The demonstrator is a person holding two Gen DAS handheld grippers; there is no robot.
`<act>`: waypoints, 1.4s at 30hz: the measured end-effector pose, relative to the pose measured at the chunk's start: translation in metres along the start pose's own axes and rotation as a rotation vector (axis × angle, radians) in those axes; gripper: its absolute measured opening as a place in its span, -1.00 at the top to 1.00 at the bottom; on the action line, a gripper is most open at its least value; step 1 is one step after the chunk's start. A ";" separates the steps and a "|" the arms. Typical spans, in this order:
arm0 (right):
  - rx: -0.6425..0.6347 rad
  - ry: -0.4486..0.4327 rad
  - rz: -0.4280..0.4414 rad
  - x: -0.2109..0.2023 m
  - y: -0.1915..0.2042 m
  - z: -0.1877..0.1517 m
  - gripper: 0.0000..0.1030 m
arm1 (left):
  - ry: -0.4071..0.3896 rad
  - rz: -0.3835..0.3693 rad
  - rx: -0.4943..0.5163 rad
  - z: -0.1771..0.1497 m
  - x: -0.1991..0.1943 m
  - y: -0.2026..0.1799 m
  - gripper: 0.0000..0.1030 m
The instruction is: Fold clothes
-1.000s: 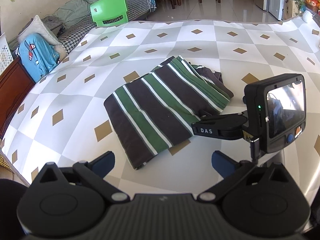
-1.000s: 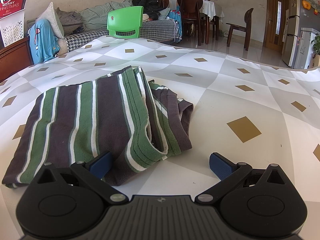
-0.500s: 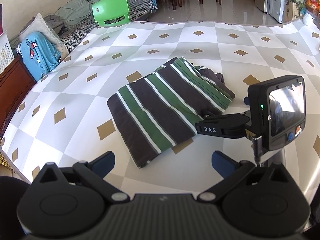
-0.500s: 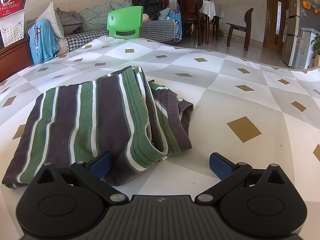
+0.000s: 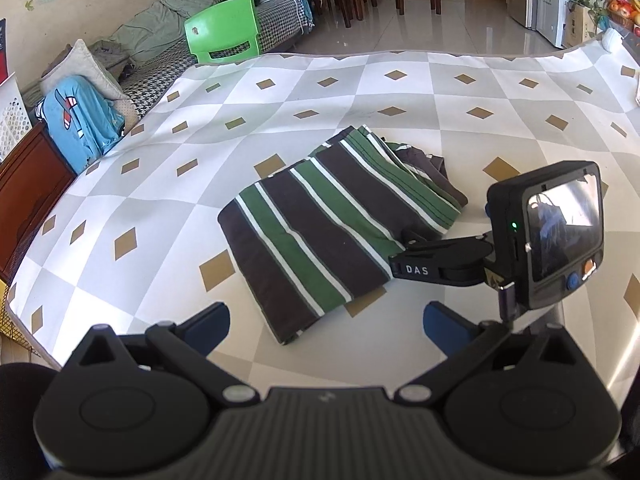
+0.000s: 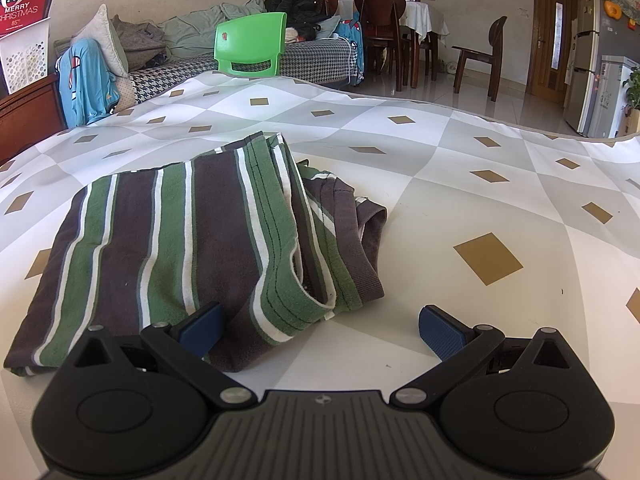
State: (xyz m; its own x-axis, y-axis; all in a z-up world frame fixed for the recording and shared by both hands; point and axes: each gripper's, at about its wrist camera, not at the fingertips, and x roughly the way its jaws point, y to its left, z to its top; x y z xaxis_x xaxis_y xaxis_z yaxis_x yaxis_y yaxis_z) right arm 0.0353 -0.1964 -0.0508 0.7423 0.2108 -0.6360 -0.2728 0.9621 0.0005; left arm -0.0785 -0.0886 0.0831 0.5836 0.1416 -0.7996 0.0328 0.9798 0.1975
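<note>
Bright daylight, sharp focus, glossy floor glare, fisheye-bent edges.

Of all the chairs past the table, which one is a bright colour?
The green plastic chair, standing right at the table's far edge. The other chairs farther back, around the dining table, are dark wood.

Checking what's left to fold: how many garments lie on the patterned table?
1: a striped shirt, already folded, near the table's middle, just ahead of the right claw. Other clothes sit off the table, on the sofa behind.

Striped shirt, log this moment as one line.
striped shirt: folded on table | left gripper: open, clear | right gripper: open at shirt's near edge
</note>
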 end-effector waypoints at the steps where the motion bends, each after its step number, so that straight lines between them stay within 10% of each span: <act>1: 0.000 0.000 0.000 0.000 0.000 0.000 -0.99 | 0.002 -0.004 0.006 -0.001 0.000 -0.003 -1.00; 42: 0.000 0.000 0.000 0.000 0.000 0.000 -0.99 | 0.046 -0.044 0.043 -0.016 0.004 -0.012 -1.00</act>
State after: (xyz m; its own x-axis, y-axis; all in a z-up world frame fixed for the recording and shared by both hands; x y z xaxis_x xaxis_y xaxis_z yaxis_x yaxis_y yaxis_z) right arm 0.0353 -0.1963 -0.0508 0.7423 0.2108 -0.6360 -0.2728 0.9621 0.0005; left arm -0.0894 -0.0979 0.0684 0.5431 0.1063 -0.8329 0.0930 0.9782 0.1855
